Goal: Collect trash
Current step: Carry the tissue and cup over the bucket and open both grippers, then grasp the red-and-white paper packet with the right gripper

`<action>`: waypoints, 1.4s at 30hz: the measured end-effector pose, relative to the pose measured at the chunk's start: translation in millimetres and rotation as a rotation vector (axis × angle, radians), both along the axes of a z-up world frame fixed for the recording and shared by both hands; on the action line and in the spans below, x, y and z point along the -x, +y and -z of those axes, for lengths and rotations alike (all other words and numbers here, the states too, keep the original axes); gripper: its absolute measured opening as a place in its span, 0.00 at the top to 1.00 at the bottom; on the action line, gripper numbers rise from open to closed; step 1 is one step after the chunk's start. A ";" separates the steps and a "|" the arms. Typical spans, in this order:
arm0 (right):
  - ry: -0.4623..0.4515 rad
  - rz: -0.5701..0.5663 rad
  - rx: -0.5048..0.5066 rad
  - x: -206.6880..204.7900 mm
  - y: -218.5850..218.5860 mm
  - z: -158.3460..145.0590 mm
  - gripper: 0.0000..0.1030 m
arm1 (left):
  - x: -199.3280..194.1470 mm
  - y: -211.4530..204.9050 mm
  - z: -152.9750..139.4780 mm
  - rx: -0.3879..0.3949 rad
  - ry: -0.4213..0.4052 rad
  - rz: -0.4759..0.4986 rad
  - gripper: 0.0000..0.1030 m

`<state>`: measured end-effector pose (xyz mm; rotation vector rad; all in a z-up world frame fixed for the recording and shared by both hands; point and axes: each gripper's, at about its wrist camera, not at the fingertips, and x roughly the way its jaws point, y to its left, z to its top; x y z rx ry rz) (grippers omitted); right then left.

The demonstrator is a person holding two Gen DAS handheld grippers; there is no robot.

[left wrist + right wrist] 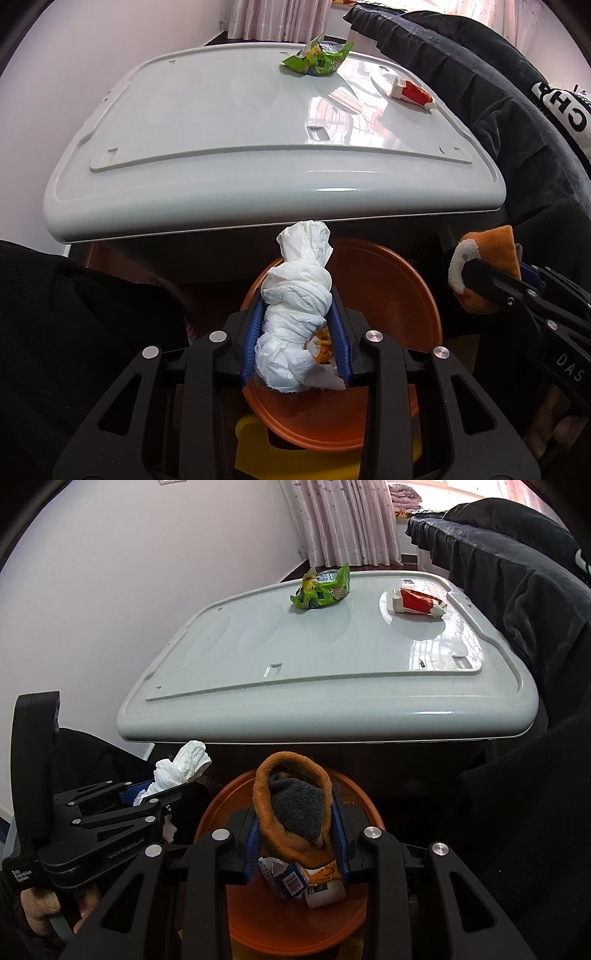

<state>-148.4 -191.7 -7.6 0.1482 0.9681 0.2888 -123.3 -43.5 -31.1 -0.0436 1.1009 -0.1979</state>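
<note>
Left wrist view shows your left claw (295, 325) clamped on a soft, light crumpled white tissue wad (295, 306) above the round orange plastic bin (399, 288); your right claw (297, 827) pinches a limp orange-cuffed knitted sock (295, 805)

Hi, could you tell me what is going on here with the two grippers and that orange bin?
A person is collecting trash with two tools. The left hand-held gripper is shut on a wad of white tissue, and the right hand-held gripper is shut on an orange and grey sock. Both hang over the orange bin, which already holds some packaging. A green wrapper and a red wrapper still lie on the white tabletop.
</note>
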 end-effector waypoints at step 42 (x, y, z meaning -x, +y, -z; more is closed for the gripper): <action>-0.091 -0.108 0.226 -243.1 -83.0 -40.5 0.29 | -41.8 19.1 -15.6 0.082 -0.125 -0.011 0.27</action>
